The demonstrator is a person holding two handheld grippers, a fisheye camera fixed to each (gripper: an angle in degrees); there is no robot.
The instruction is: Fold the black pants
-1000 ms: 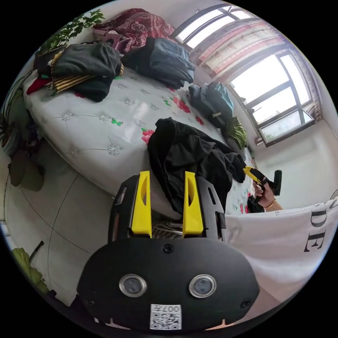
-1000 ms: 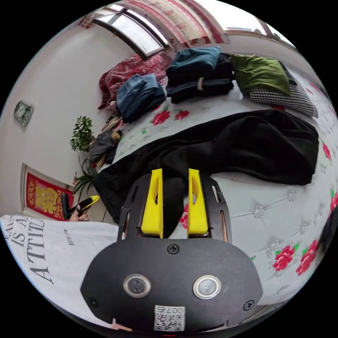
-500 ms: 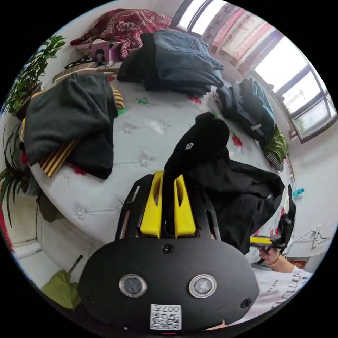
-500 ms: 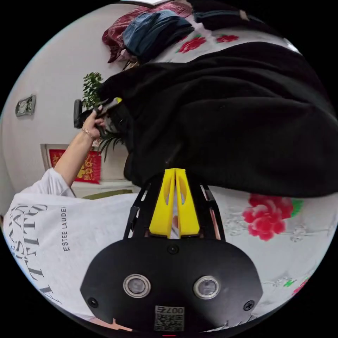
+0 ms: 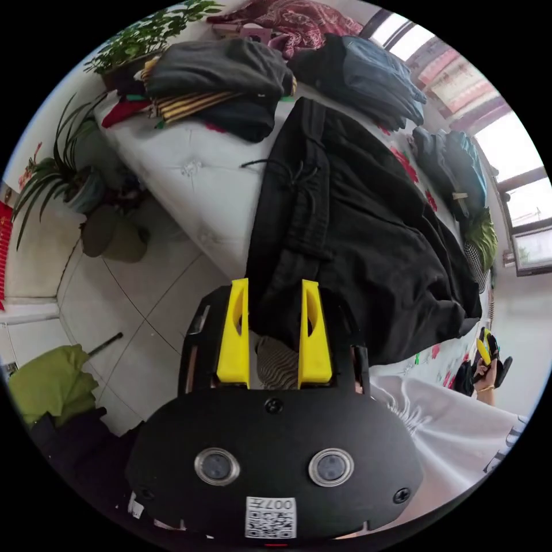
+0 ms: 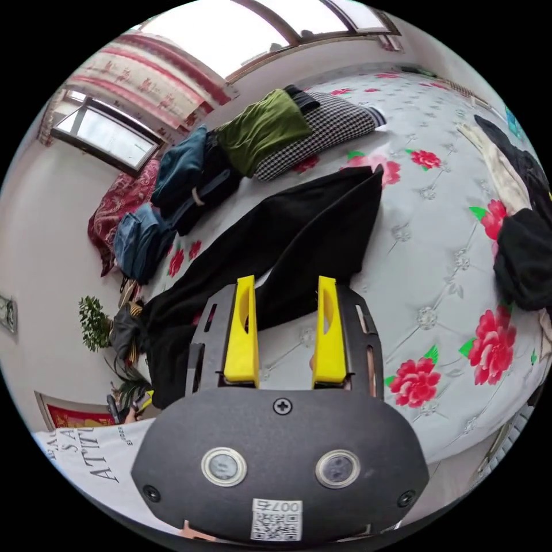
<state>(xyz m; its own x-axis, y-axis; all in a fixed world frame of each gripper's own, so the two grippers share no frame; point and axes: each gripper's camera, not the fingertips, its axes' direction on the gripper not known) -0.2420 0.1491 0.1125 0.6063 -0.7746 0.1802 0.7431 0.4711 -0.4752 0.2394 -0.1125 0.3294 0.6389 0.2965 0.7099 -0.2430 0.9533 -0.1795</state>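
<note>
Left gripper view: left hand-held gripper jaws apart, empty – black pants flat on bed. Right hand-held gripper wide, empty. Shirt lettering partial, unreadable.

Pants: matt black cloth, ribbed waistband. Bed: smooth tufted floral cover. Gripper: glossy yellow plastic jaws, matt black body.

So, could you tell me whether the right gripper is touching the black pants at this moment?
Apart. In the right gripper view the right gripper has its jaws spread wide above the bed, and the black pants lie flat beyond the tips with nothing pinched between them.
</note>
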